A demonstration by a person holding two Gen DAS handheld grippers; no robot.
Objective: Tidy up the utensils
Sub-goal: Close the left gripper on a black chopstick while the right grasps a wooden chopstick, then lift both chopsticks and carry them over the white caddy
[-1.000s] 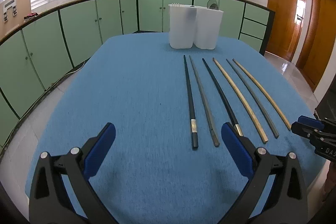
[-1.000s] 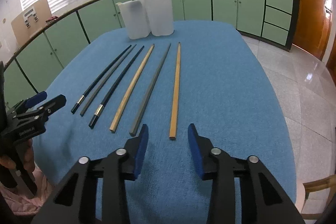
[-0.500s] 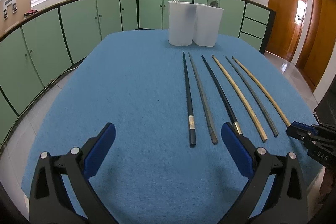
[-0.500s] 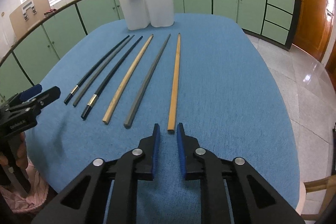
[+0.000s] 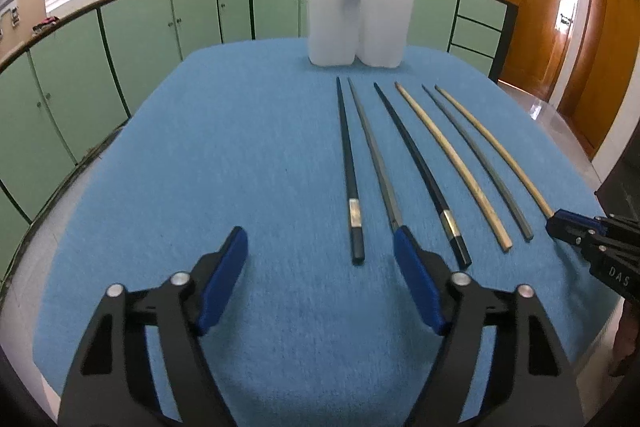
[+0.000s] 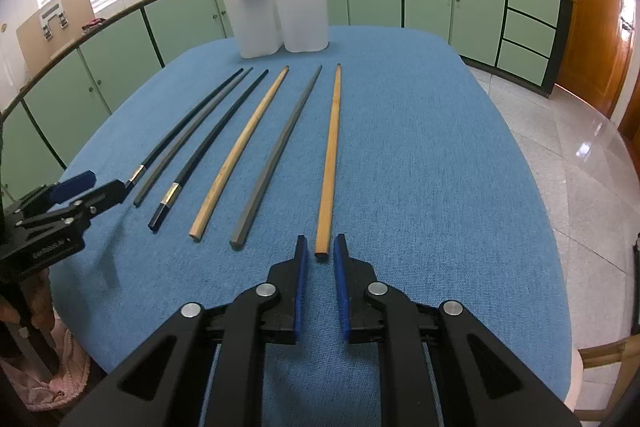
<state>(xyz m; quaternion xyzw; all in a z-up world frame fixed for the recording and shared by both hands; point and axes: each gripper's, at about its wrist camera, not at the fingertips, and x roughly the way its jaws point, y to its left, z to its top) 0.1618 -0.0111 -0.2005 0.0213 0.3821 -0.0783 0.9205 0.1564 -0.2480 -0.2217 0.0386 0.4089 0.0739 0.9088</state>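
Observation:
Several chopsticks lie side by side on the blue tablecloth (image 5: 240,147). My left gripper (image 5: 320,243) is closing, still wide. The butt of the leftmost black chopstick (image 5: 350,167) lies between its fingers, untouched; its right finger covers the end of the grey chopstick (image 5: 376,155) beside it. My right gripper (image 6: 321,243) is closing to a narrow gap around the butt of the rightmost brown wooden chopstick (image 6: 332,155), which still lies flat. A sliver of cloth shows on each side of it. Each gripper shows in the other's view: left gripper (image 6: 100,187), right gripper (image 5: 560,225).
Two white tall containers (image 5: 332,23) (image 6: 304,15) stand together at the table's far end. Green cabinets (image 5: 140,39) ring the room. A wooden chair (image 6: 608,359) is off the near right corner, and pink cloth (image 6: 52,367) lies below the near left edge.
The left jaws have narrowed from fully wide. The right jaws have drawn in from a moderate gap to a slim one around the brown chopstick's end. Neither hand has shifted much.

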